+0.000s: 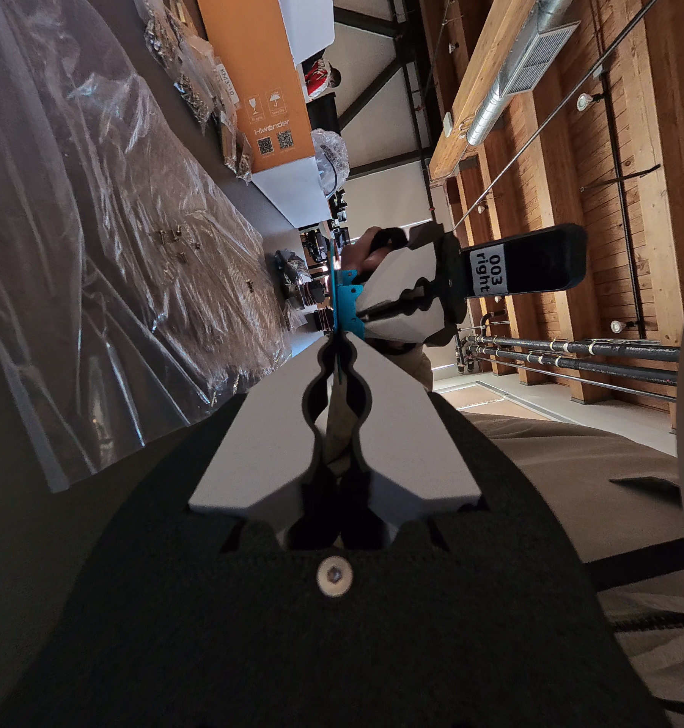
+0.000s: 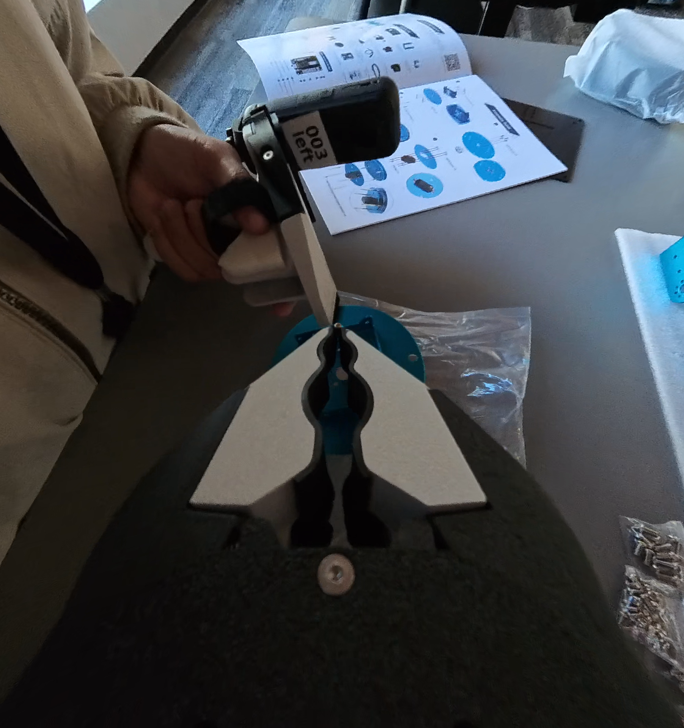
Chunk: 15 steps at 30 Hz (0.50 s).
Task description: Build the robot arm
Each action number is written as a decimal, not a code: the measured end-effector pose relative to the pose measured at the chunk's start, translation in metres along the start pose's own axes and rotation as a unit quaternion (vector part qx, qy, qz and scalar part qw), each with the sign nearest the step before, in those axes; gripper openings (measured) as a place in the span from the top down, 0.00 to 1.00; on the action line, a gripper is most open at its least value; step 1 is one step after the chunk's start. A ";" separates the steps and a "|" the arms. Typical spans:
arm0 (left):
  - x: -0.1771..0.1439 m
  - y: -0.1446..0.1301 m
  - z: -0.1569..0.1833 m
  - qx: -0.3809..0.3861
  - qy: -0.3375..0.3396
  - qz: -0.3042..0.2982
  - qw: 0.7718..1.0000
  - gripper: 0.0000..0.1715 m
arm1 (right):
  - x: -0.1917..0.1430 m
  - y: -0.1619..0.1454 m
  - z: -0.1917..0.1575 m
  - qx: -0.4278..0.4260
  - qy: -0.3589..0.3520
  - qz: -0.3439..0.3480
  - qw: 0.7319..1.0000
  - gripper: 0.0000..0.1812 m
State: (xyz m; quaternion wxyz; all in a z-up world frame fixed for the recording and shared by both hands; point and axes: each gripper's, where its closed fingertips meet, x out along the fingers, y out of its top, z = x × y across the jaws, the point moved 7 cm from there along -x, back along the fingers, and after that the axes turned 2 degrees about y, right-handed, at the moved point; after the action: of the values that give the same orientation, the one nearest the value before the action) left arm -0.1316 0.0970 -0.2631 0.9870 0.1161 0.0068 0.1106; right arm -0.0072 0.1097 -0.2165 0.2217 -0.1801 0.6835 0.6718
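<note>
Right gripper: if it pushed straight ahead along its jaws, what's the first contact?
Probably the round blue plate just past the tips of the right gripper. A small screw seems pinched at its jaws. The left gripper clamps the plate's edge there. Depth is hard to judge.

Left gripper [image 1: 338, 342] and right gripper [image 2: 337, 329] tip to tip, jaws nearly together; hand [image 2: 182, 205] around left handle.

left wrist view lies rolled sideways, right looks down close; both share the blue disc [image 2: 403, 346].
</note>
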 end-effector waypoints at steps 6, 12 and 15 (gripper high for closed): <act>-0.001 0.000 0.000 0.013 0.009 0.002 1.000 1.00 | 0.005 -0.004 -0.003 -0.004 0.001 -0.016 1.000 1.00; -0.001 -0.001 0.000 0.011 0.008 -0.003 1.000 1.00 | 0.005 -0.003 -0.003 -0.020 -0.004 -0.021 1.000 1.00; -0.001 -0.002 0.000 0.006 0.003 -0.003 1.000 1.00 | 0.005 -0.003 -0.003 -0.017 -0.001 -0.017 1.000 1.00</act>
State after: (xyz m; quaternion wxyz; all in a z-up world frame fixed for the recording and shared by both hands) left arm -0.1326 0.0952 -0.2631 0.9866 0.1218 0.0112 0.1078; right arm -0.0096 0.1065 -0.2216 0.2311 -0.1950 0.6685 0.6795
